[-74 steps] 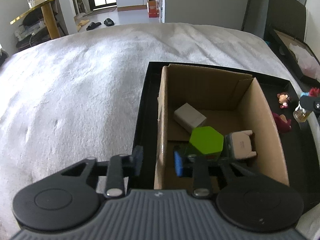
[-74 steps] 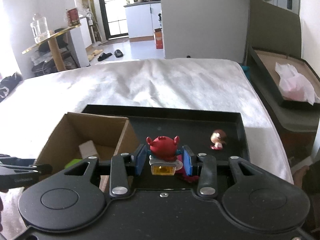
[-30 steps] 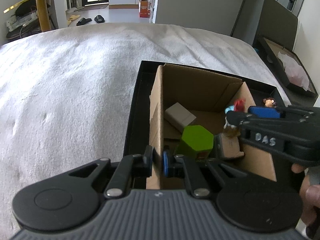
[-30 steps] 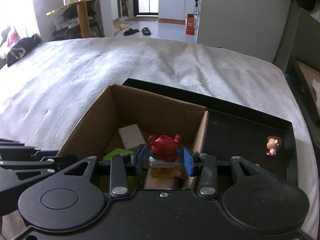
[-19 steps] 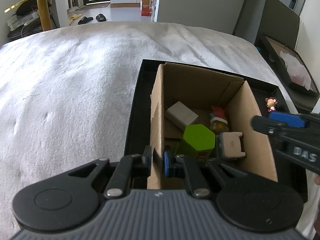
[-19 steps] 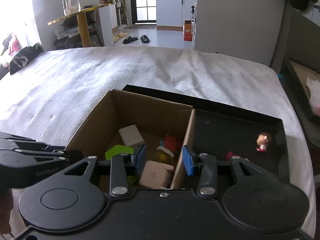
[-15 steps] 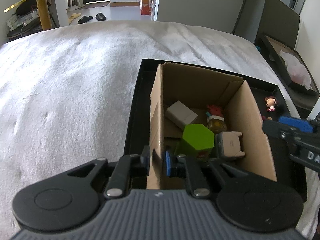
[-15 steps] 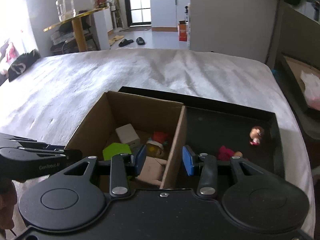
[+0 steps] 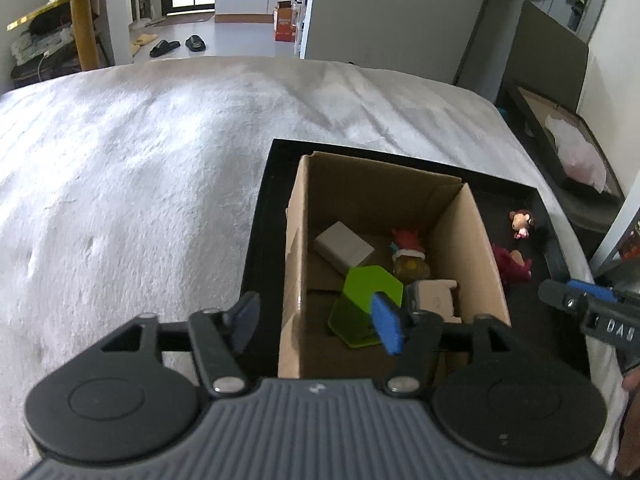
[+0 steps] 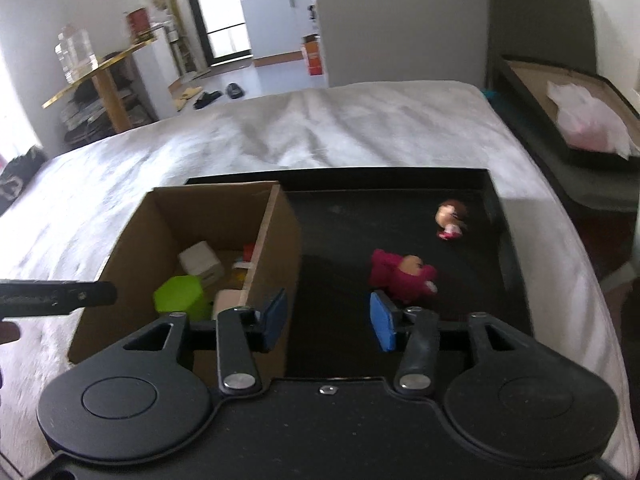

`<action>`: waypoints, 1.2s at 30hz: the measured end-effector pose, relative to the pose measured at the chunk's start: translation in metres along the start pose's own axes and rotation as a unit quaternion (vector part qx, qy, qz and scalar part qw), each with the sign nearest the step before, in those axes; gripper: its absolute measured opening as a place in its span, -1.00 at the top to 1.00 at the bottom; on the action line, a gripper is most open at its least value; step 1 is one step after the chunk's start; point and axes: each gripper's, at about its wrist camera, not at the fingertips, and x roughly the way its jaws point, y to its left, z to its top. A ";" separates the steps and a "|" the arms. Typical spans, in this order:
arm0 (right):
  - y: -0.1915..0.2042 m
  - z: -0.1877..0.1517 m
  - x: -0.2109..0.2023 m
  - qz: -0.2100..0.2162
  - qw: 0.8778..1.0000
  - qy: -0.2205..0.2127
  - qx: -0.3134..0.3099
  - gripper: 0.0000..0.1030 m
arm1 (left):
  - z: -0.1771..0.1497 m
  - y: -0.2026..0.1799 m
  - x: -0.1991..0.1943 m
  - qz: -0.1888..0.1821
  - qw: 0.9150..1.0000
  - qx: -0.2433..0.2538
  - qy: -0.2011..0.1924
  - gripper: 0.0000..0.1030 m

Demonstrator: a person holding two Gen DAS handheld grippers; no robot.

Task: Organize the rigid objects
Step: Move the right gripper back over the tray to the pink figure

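A cardboard box [image 9: 482, 240] [image 10: 276, 240] stands in a black tray [image 9: 260, 208] [image 10: 472, 320]. Inside lie a white block [image 9: 344, 246], a green hexagonal piece [image 9: 370, 288] [image 10: 178, 292], a red-topped figure [image 9: 408, 250] and a beige block [image 9: 434, 300]. My left gripper [image 9: 316, 322] straddles the box's near-left wall, its jaws opening and no longer pressing the cardboard. My right gripper [image 10: 328, 320] hangs over the tray right of the box, jaws opening, nothing between them. A magenta toy [image 10: 400, 276] [image 9: 510, 264] lies just beyond its right finger. A small brown-haired doll [image 10: 450, 218] [image 9: 522, 222] lies farther back.
The tray rests on a white bed cover [image 9: 140, 180]. A dark case with pink paper [image 10: 580, 128] sits to the right of the bed. A gold-topped table [image 9: 76, 0] stands at the far left. A hand [image 9: 632, 380] shows at the right edge.
The right gripper let the red-topped figure drop into the box, then moved right over the open tray. The left gripper released the box wall and spread its jaws.
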 end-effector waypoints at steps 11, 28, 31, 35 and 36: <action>-0.038 -0.010 0.022 -0.009 0.999 0.003 0.044 -0.14 | 0.002 -0.016 0.011 0.042 0.999 0.031 0.005 -0.49; -0.059 -0.012 0.083 -0.005 0.998 0.031 -0.048 -0.14 | 0.007 -0.031 0.033 0.122 0.992 0.039 0.019 -0.53; -0.055 -0.013 0.087 -0.015 0.996 0.030 -0.087 -0.13 | 0.007 -0.033 0.035 0.136 0.990 0.044 0.021 -0.53; -0.053 -0.011 0.088 -0.016 0.993 0.027 -0.112 -0.13 | 0.007 -0.035 0.039 0.149 0.987 0.049 0.027 -0.53; -0.052 -0.010 0.088 -0.016 0.993 0.026 -0.116 -0.13 | 0.006 -0.037 0.040 0.151 0.987 0.052 0.027 -0.53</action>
